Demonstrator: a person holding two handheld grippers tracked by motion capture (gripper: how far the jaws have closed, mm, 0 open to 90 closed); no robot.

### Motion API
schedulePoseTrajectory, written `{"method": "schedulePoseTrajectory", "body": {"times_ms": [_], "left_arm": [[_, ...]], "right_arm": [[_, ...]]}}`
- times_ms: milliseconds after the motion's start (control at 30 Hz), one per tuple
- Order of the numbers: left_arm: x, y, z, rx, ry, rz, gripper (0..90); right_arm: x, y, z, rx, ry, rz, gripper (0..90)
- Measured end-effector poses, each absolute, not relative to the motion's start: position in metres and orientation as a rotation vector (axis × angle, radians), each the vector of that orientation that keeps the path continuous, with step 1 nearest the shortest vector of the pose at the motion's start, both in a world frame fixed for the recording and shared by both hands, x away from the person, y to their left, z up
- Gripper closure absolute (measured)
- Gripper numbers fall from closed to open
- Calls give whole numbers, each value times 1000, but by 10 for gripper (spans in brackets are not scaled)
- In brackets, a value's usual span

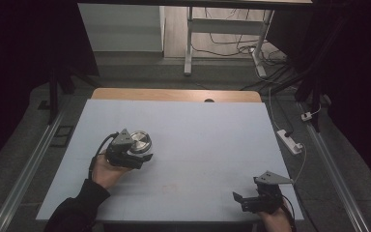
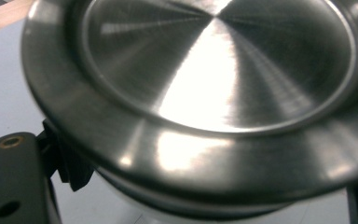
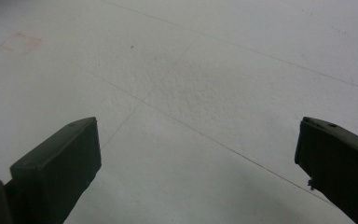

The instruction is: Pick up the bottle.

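A round brushed-steel container (image 1: 140, 140) with a wide rim and a sunken top stands on the left half of the white table (image 1: 207, 145). My left gripper (image 1: 137, 148) is shut on the container (image 2: 214, 84), one jaw at each side of its lower body under the rim. Its left pad (image 2: 72, 168) touches the body; the right jaw peeks in at the frame's bottom right corner. My right gripper (image 1: 245, 199) hovers low at the table's front right, open, with nothing between its fingers (image 3: 60, 163), just bare white surface.
A wooden strip (image 1: 174, 94) runs along the table's back edge. On the floor to the right lie a white power strip (image 1: 290, 140) and cables. A desk frame (image 1: 189, 43) stands behind the table. A faint red square mark (image 3: 21, 43) shows on the surface.
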State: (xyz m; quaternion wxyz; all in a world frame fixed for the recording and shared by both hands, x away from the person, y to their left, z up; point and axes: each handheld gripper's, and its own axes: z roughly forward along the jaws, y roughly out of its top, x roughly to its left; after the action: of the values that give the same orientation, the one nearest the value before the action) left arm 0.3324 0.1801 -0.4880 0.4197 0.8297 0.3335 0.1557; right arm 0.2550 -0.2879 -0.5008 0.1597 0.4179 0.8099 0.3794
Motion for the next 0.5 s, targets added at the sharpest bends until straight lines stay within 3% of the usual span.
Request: {"method": "schedulePoseTrajectory", "body": {"times_ms": [500], "left_arm": [[336, 146, -475, 2091, 760, 350, 147]], "right_arm": [[254, -288, -501, 1179, 2316, 1088, 4]]}}
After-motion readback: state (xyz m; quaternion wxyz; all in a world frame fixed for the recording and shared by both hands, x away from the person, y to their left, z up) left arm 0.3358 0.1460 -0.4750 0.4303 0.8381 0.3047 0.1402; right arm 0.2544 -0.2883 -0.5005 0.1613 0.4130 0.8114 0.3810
